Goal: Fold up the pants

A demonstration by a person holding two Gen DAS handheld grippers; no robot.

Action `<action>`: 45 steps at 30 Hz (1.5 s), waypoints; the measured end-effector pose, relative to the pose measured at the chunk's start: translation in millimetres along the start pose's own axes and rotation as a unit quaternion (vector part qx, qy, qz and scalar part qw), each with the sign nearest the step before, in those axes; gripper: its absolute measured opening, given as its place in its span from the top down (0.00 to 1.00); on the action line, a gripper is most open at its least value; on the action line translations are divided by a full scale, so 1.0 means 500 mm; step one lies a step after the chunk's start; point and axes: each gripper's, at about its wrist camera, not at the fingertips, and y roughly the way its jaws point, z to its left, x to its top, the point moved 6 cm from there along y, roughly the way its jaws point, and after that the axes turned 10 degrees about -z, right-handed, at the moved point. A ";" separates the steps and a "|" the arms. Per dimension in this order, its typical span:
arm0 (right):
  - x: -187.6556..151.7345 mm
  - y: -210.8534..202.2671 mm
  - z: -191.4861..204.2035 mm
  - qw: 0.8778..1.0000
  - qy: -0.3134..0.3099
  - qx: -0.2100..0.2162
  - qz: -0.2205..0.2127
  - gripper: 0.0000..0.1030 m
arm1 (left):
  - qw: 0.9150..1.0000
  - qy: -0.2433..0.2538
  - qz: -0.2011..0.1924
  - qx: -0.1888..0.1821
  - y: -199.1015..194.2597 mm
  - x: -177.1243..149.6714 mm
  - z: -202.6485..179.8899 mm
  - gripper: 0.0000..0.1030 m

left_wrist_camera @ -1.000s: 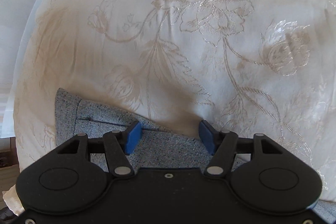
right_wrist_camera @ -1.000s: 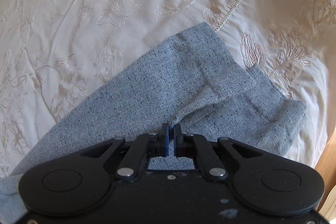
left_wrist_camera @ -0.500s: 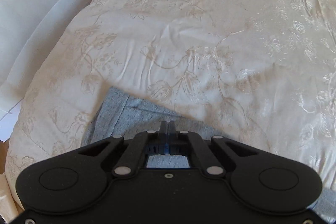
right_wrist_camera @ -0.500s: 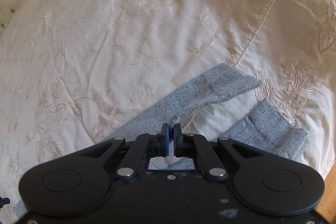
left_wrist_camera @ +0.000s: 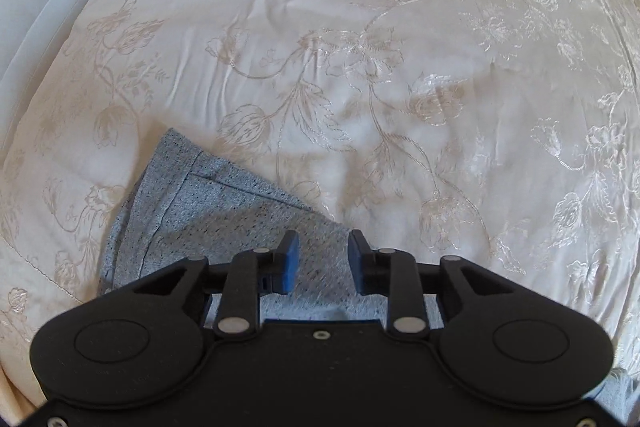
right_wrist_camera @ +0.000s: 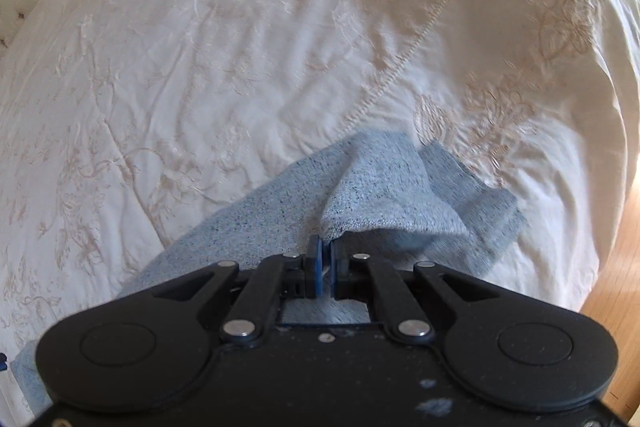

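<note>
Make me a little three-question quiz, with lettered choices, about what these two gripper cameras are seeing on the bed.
1. Where do the pants lie?
A. on a wooden floor
B. on the cream embroidered bedspread
C. in a basket

2. What colour are the pads on the gripper fingers?
A. blue
B. red
C. yellow

3. What state is the right gripper in?
A. wide open above bare bedspread
B. out of view
C. shut on the pants

Answers: 1 B, the grey-blue cloth rests on the flowered cover. 2 A, both views show blue pads. 3 C, its jaws pinch a raised fold of cloth, while the left gripper stands open over the pants.
</note>
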 end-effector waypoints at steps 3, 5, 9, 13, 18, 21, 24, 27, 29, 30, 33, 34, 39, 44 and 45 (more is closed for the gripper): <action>-0.051 0.031 -0.039 0.999 0.002 -0.024 0.026 0.97 | 0.999 0.032 0.023 0.012 0.037 -0.003 -0.035 0.62; -0.086 0.055 -0.058 0.998 0.010 -0.032 0.046 0.97 | 0.997 0.055 0.049 0.022 0.068 -0.009 -0.058 0.62; -0.115 0.069 -0.057 0.998 -0.006 -0.033 0.045 0.96 | 0.990 0.093 0.092 0.059 0.127 -0.029 -0.089 0.59; -0.107 0.070 -0.047 0.999 -0.017 -0.027 0.039 0.96 | 0.984 0.111 0.108 0.094 0.154 -0.036 -0.108 0.54; -0.092 0.078 -0.051 0.999 -0.003 -0.014 0.044 0.96 | 0.977 0.169 0.074 0.108 0.135 -0.029 -0.144 0.53; -0.087 0.078 -0.054 0.999 0.004 -0.008 0.045 0.96 | 0.976 0.163 0.110 0.093 0.153 -0.052 -0.152 0.46; -0.091 0.082 -0.053 0.999 -0.005 -0.006 0.050 0.96 | 0.970 0.178 0.130 0.106 0.172 -0.078 -0.155 0.43; -0.091 0.084 -0.047 0.999 -0.015 -0.002 0.050 0.96 | 0.965 0.183 0.132 0.131 0.166 -0.090 -0.151 0.70; -0.083 0.080 -0.040 0.999 -0.022 0.002 0.044 0.96 | 0.978 0.134 0.109 0.112 0.140 -0.073 -0.135 0.79; -0.074 0.075 -0.034 0.999 -0.024 0.007 0.038 0.96 | 0.985 0.104 0.095 0.099 0.122 -0.061 -0.121 0.82; -0.032 0.055 -0.010 0.999 -0.036 0.026 0.018 0.96 | 0.998 0.036 0.029 0.052 0.030 -0.013 -0.072 0.84; -0.014 0.047 0.004 0.998 -0.042 0.038 0.012 0.96 | 0.999 0.023 0.003 0.043 -0.005 0.004 -0.057 0.85; 0.114 -0.010 0.104 0.988 -0.077 0.121 -0.061 0.96 | 0.982 -0.079 -0.168 -0.041 -0.232 0.081 0.009 1.00; 0.202 -0.127 0.167 0.961 -0.090 0.210 -0.153 0.96 | 0.969 -0.086 -0.223 -0.057 -0.343 -0.019 0.074 1.00; 0.194 -0.135 0.162 0.960 -0.084 0.220 -0.149 0.96 | 0.974 -0.085 -0.203 -0.051 -0.323 -0.053 0.093 1.00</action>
